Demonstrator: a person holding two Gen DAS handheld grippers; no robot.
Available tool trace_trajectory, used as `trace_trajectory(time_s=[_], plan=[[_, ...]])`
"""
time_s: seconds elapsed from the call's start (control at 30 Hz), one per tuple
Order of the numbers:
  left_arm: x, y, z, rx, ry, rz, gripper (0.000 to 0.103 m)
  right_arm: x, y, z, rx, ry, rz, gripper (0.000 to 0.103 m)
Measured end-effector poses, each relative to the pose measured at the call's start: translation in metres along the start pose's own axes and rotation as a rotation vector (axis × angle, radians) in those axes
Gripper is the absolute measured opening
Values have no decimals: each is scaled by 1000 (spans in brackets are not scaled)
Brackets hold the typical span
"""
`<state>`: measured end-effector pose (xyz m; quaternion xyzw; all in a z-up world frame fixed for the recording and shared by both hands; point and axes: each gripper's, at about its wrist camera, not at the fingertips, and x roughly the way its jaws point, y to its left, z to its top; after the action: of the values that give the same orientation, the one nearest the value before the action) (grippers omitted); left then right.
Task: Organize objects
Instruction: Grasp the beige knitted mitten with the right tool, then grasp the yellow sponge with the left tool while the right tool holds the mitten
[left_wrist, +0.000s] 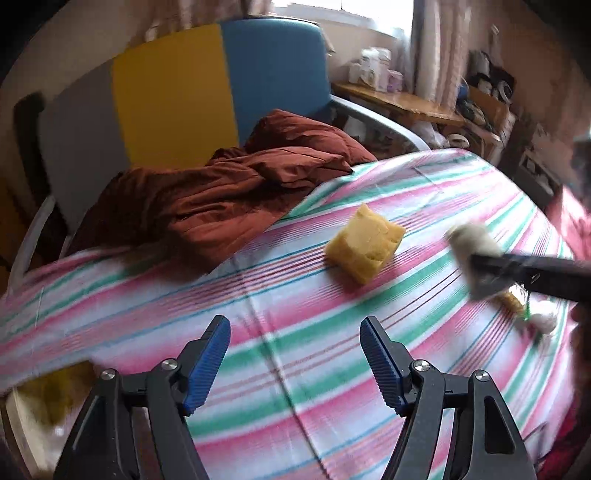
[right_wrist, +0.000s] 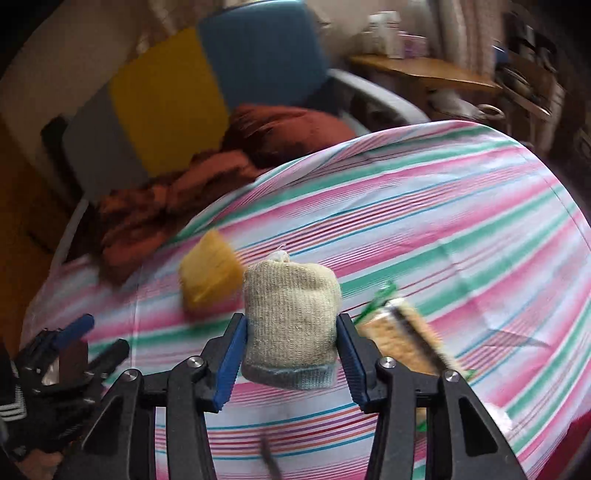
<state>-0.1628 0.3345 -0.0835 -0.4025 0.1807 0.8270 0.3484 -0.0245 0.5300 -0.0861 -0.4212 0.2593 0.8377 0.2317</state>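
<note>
Beige knitted sock bundle (right_wrist: 291, 325) sits clamped in the right gripper (right_wrist: 291, 354), lifted just right of the yellow sponge block (left_wrist: 364, 243) on the striped bedsheet (left_wrist: 258, 314). Left gripper (left_wrist: 295, 363) hangs wide, empty. Carrying step; next needs a drop spot.

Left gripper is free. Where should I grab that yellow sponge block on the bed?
Grip the yellow sponge across its two long side faces, coming down from above. It lies flat and alone on the striped sheet, and the open left gripper probably spans it.
</note>
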Motion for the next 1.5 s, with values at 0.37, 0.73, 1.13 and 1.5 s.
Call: trace_trajectory(time_s=[0.37,0.73,1.13,1.5], plan=[[53,-52,44,262,-34,-54,83,-2,-1,3,-12,-4,29,49],[104,-61,64,325,23,-117,72,4,2,2,-31,19,33,49],[28,-33,30,73,-18,-97,55,23,31,-10,-189,78,64,49],[-106,13,-38,-85,-150,47,56,36,67,-38,-348,136,94,49]])
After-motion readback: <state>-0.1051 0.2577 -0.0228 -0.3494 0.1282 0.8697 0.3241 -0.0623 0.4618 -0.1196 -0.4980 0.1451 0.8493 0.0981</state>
